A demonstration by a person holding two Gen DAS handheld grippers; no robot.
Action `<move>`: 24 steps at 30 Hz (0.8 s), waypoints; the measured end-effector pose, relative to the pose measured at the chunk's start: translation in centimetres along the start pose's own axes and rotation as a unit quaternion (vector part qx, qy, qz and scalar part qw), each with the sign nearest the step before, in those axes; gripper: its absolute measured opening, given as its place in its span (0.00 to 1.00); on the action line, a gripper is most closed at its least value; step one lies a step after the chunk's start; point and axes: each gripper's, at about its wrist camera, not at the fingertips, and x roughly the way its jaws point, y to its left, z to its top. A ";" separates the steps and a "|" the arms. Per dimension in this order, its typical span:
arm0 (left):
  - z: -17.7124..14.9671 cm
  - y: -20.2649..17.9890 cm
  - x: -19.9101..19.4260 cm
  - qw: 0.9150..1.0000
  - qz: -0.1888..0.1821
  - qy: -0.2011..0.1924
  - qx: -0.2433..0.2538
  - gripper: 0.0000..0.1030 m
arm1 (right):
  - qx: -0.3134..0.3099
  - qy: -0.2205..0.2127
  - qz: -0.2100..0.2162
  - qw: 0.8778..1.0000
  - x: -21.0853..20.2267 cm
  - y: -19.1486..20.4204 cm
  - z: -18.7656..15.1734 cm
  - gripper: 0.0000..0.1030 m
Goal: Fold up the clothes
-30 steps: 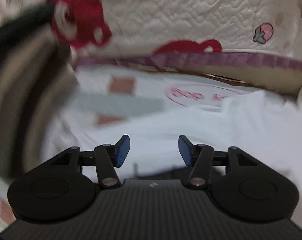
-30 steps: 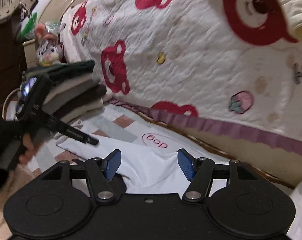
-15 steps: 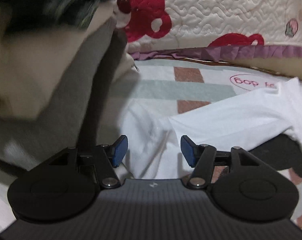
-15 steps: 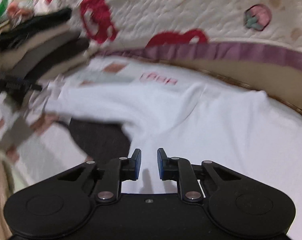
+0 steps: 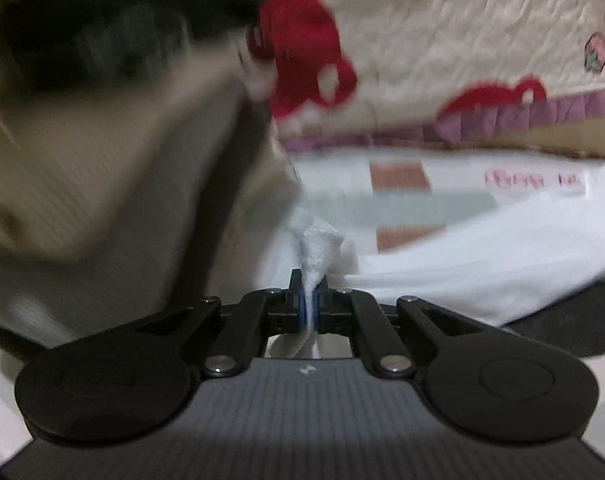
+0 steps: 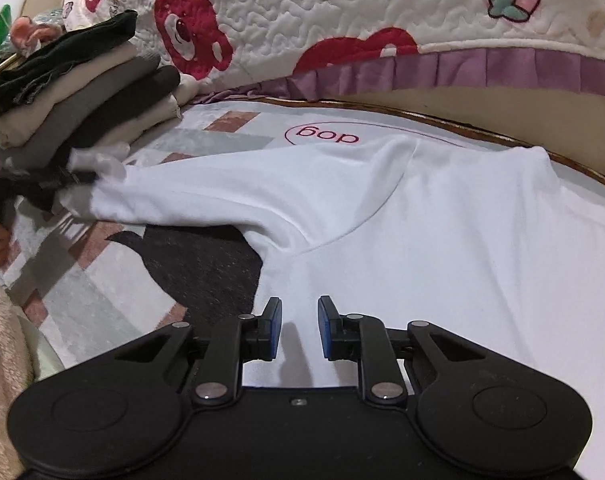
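A white long-sleeved shirt (image 6: 442,220) lies spread on the patterned mat, one sleeve (image 6: 190,196) stretched out to the left. My left gripper (image 5: 310,304) is shut on the cuff end of that sleeve (image 5: 318,248), pinched between its blue pads. The shirt also shows in the left wrist view (image 5: 482,256). My right gripper (image 6: 299,330) hovers low over the shirt's body near the underarm, jaws partly open, holding nothing.
A stack of folded clothes (image 6: 82,92) in black, beige, grey and brown stands at the left, close to the left gripper (image 5: 102,160). A quilted bear-print bedspread (image 6: 342,20) hangs behind. A dark patch (image 6: 206,264) shows on the mat under the sleeve.
My left gripper has closed on the sleeve cuff; it was open before. My right gripper has lowered over the shirt and its jaws have opened slightly from nearly shut.
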 end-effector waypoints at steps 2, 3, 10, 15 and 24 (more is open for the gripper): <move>1.3 -0.2 -2.0 0.999 0.022 -0.046 0.008 0.03 | -0.004 0.001 -0.010 1.000 0.2 0.0 -0.1 0.22; 2.0 -0.4 -3.0 0.997 0.029 -0.069 0.009 0.03 | -0.002 0.002 -0.012 1.000 0.3 -0.1 0.0 0.22; 4.2 -0.1 -2.9 0.995 0.033 -0.091 -0.036 0.03 | 0.045 -0.011 -0.030 0.998 1.7 -1.4 1.4 0.24; 3.4 2.6 -2.4 0.990 0.010 -0.070 -0.121 0.03 | 0.068 -0.006 -0.031 0.997 3.6 -2.0 2.1 0.25; 2.7 3.4 -3.0 0.988 0.013 -0.071 -0.139 0.03 | -0.016 -0.007 -0.025 1.000 5.3 2.7 2.2 0.28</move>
